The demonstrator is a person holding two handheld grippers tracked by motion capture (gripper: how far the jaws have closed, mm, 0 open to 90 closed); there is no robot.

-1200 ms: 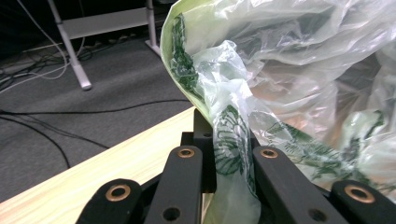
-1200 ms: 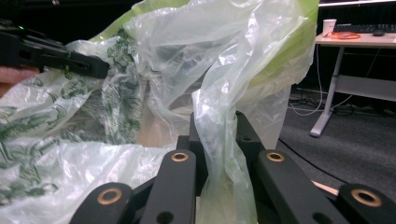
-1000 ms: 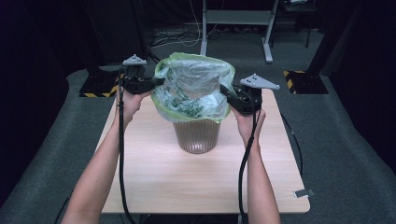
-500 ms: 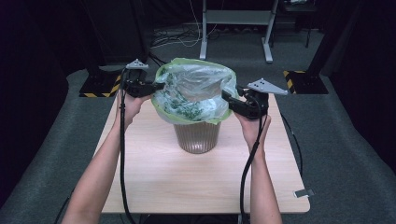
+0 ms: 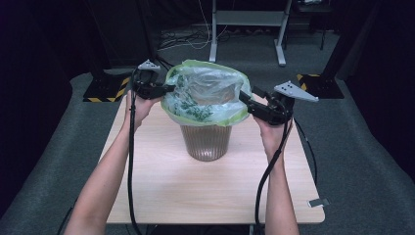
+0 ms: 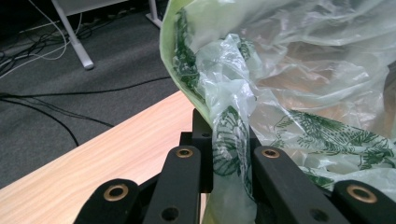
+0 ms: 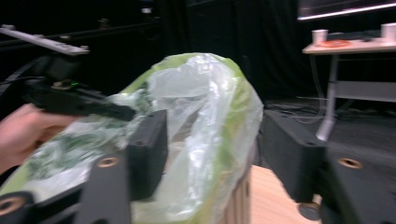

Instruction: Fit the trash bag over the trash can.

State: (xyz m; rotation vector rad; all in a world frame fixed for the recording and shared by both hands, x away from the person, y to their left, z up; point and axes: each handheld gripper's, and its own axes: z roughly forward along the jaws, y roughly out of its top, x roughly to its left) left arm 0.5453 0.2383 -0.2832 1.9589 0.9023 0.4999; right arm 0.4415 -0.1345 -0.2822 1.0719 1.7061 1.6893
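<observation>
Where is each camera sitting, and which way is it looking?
High view: above the table, looking forward and down; both forearms, left gripper and right gripper flank the bag in the bin.
Left gripper view: rides the left gripper, jaws pinching the bag.
Right gripper view: rides the right gripper, jaws just opened around the bag; opposite hand beyond.
All share the bag.

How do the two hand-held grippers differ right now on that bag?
The left hand-held gripper is shut on the plastic bag, film pinched between its jaws. The right hand-held gripper has just been opening; the bag's edge sits between its jaws, ungripped. Both sit at the rim, on opposite sides of the bin.
</observation>
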